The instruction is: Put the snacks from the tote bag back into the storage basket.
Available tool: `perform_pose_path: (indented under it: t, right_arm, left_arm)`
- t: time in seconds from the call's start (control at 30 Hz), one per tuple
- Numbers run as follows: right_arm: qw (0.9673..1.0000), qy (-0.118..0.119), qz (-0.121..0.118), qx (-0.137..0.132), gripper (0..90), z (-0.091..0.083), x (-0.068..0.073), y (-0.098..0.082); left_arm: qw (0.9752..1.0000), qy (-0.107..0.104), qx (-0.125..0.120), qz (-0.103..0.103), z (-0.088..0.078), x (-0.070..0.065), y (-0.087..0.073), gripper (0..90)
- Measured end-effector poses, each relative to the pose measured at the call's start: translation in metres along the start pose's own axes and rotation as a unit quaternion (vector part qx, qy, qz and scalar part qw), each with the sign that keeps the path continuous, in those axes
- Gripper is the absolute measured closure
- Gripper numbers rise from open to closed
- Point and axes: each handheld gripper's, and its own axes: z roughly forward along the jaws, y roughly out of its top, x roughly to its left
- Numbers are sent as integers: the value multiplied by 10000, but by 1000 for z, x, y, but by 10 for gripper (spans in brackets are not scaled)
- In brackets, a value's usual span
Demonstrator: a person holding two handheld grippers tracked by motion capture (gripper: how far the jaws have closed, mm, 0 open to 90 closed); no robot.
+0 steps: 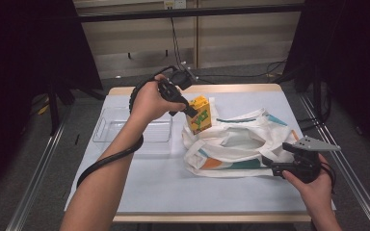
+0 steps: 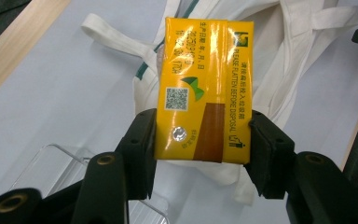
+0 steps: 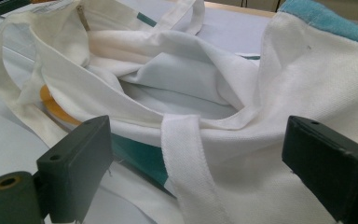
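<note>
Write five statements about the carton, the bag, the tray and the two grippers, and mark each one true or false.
1. The left gripper holds the yellow drink carton between its jaws. True.
2. The carton lies inside the clear plastic tray. False: it is held up in the air beside the bag, and nothing can be seen in the tray.
3. The white tote bag lies on the table with its mouth open. True.
4. The right gripper is clamped shut on the bag's strap. False: its jaws stand wide apart, with the strap and bag edge between them.
5. The bag is plain white all over. False: it has teal and orange patches.
</note>
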Motion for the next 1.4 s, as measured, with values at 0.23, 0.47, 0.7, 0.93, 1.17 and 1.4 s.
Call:
perform_pose_path:
  t: [0.23,0.47,0.7,0.93,1.17,1.4]
  right_arm:
    - [10000,-4,11,6,84,0,0,-1]
    - [10000,2,21,13,84,0,-1,-1]
    - [10000,-5,12,24,84,0,-1,-1]
    - [10000,-4,21,41,83,1,0,-2]
    - [10000,12,8,49,83,2,1,-2]
    - [10000,24,-14,46,83,2,3,-2]
  left_arm:
    - [9999,29,10,-110,-1,5,-8,496]
    - [9999,43,161,-12,-9,15,-18,496]
    - [9998,98,167,-33,-14,22,-26,496]
    - [9997,112,198,-77,-18,28,-34,496]
    - [9994,181,282,-94,-20,37,-45,496]
    - [9992,226,328,-63,-23,43,-54,496]
